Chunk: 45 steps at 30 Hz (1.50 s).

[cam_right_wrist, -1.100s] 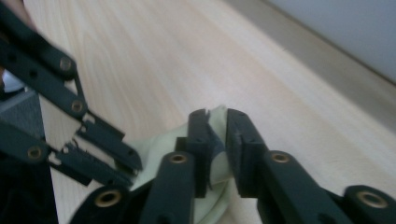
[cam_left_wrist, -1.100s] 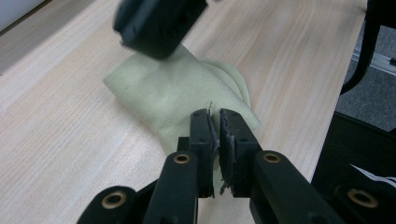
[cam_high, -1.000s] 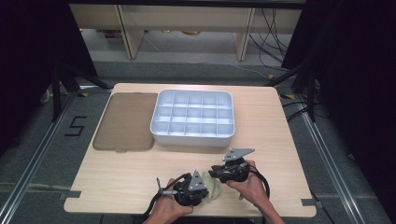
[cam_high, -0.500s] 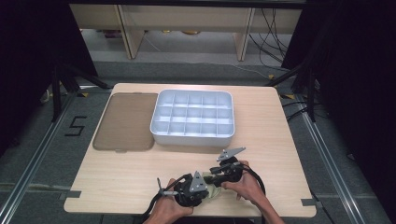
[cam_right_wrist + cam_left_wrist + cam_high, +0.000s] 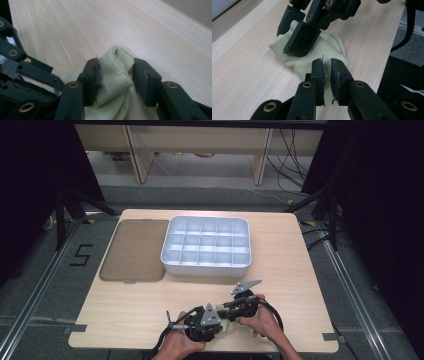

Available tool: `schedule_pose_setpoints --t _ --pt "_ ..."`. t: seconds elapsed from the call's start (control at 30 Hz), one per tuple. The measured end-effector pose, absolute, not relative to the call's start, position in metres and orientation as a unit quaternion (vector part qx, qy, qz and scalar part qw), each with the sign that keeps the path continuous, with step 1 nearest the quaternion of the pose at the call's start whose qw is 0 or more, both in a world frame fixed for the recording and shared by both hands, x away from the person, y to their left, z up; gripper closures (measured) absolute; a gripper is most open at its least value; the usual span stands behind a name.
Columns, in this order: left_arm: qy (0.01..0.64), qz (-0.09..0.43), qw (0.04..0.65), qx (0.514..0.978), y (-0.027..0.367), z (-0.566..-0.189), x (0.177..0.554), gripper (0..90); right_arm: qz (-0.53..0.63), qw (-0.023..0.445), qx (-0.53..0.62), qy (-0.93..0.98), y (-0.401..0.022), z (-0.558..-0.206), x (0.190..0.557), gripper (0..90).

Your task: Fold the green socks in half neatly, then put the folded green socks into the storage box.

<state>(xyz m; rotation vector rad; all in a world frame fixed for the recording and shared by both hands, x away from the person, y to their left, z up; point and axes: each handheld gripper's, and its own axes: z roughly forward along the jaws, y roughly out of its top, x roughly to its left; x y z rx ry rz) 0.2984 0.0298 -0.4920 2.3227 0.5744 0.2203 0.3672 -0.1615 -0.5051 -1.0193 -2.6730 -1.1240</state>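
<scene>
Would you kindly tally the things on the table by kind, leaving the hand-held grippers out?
White compartment tray: 1
Brown flat lid: 1
Pale yellow-green sock: 1
Total: 3

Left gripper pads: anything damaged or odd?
Yes. In the left gripper view the pads look frayed, with ragged bits along their inner edges, as the left gripper pinches the pale yellow-green sock. The sock itself is just bunched up.

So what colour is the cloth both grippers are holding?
Pale yellow-green cloth, clearest in the right gripper view.
</scene>
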Motion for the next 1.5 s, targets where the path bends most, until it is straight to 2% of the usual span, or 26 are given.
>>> schedule_pose_setpoints --t 0.3,0.47,0.6,0.63,0.77,0.9,1.1,1.5 --pt "0.257 0.077 0.378 0.886 0.057 -0.488 0.297 72.5 -0.383 0.057 -0.342 -0.856 -0.164 -0.509 0.366 71.1" --pt "0.290 0.069 0.388 0.872 0.079 -0.486 0.295 65.9 -0.393 0.061 -0.345 -0.850 -0.165 -0.510 0.365 73.1" --pt "0.314 0.069 0.378 0.868 0.095 -0.490 0.291 57.3 -0.402 0.060 -0.346 -0.846 -0.166 -0.510 0.363 74.2" --pt "0.308 0.070 0.376 0.871 0.098 -0.490 0.292 53.7 -0.397 0.050 -0.346 -0.848 -0.165 -0.509 0.362 74.5" --pt "0.353 0.049 0.386 0.851 0.108 -0.492 0.289 44.6 -0.403 0.048 -0.339 -0.848 -0.165 -0.506 0.361 74.8" --pt "0.361 0.060 0.390 0.845 0.114 -0.489 0.291 39.4 -0.410 0.039 -0.336 -0.847 -0.167 -0.499 0.358 74.8" --pt "0.369 0.069 0.383 0.844 0.119 -0.492 0.293 35.0 -0.428 0.002 -0.317 -0.846 -0.172 -0.486 0.357 74.8" --pt "0.389 0.073 0.373 0.839 0.122 -0.497 0.297 27.2 -0.450 -0.036 -0.310 -0.837 -0.184 -0.467 0.361 74.8"
